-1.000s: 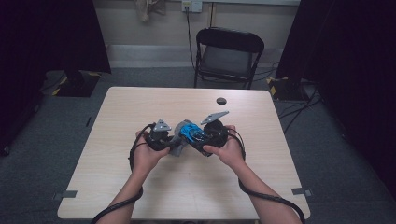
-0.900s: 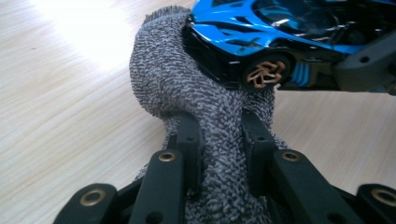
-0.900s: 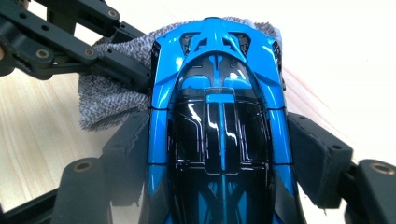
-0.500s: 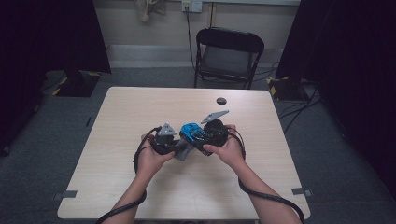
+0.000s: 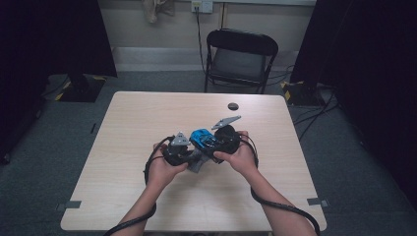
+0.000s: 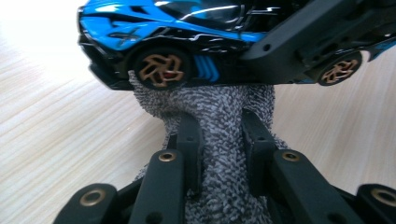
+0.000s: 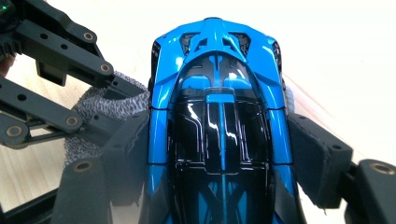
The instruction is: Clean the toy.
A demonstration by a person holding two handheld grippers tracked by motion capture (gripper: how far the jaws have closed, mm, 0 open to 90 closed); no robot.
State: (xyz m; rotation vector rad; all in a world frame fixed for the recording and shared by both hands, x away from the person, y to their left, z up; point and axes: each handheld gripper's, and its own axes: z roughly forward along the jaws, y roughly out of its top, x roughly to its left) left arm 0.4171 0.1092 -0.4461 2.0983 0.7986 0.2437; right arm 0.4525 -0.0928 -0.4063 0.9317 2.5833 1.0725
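The right hand-held gripper [image 7: 219, 154] clamps a blue toy sports car [image 7: 219, 107] by its flanks above the tabletop [image 5: 147, 123]. The left hand-held gripper [image 6: 219, 140] pinches a grey cloth [image 6: 219, 112] tight against the car's side near a bronze wheel [image 6: 162, 70]. Wiping looks underway; next, I'd guess, the cloth slides along. The high view adds a small dark disc [image 5: 233, 106] lying well apart.

No readable text, label, brand, number or sign appeared on the blue toy car [image 7: 219, 116], the grey cloth [image 6: 224, 121] or the tabletop [image 5: 147, 113].
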